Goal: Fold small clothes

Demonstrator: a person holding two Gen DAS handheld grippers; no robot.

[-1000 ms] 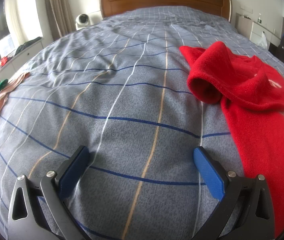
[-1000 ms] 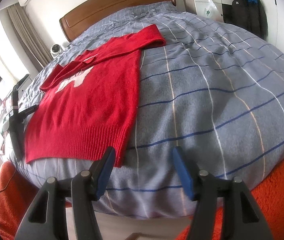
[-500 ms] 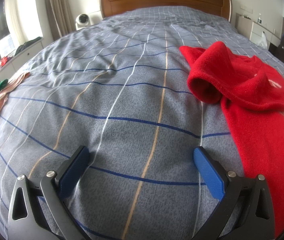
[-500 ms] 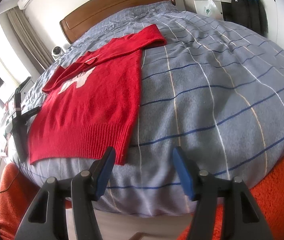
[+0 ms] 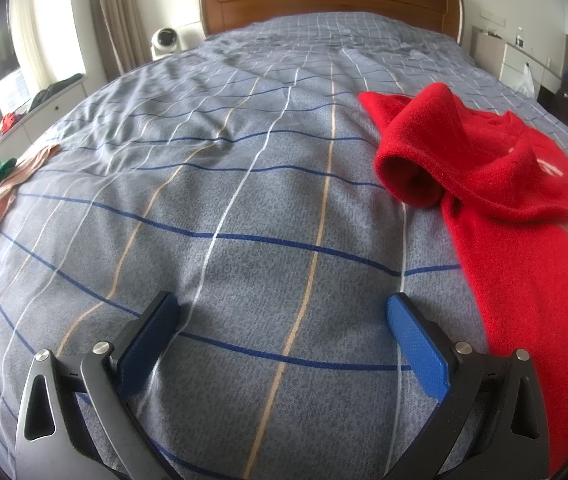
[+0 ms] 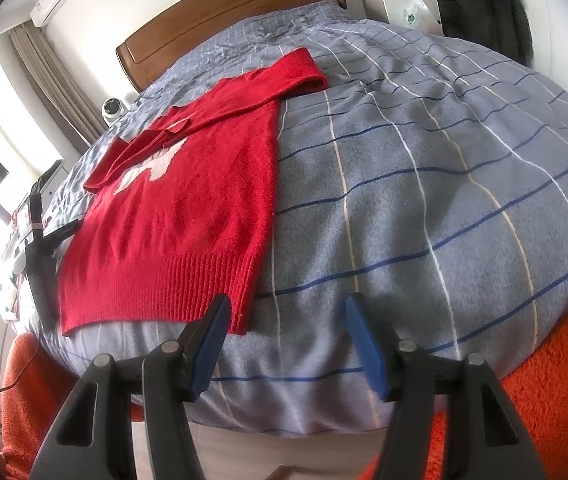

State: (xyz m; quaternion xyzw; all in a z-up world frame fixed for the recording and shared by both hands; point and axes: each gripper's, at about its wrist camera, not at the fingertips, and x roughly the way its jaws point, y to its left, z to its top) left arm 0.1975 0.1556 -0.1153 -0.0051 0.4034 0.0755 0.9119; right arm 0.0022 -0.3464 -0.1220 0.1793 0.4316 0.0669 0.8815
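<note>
Nothing moved since earlier: sweater (image 6: 180, 216) flat on bed (image 6: 423, 184), sleeves partly folded in, body unfolded; left gripper (image 5: 282, 320) and right gripper (image 6: 285, 332) spread, empty.

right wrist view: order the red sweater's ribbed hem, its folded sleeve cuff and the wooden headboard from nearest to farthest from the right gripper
From the right gripper:
1. Ribbed hem of the red sweater, just ahead of the left finger.
2. Folded sleeve cuff, farther up the bed.
3. Wooden headboard, at the far end.
</note>
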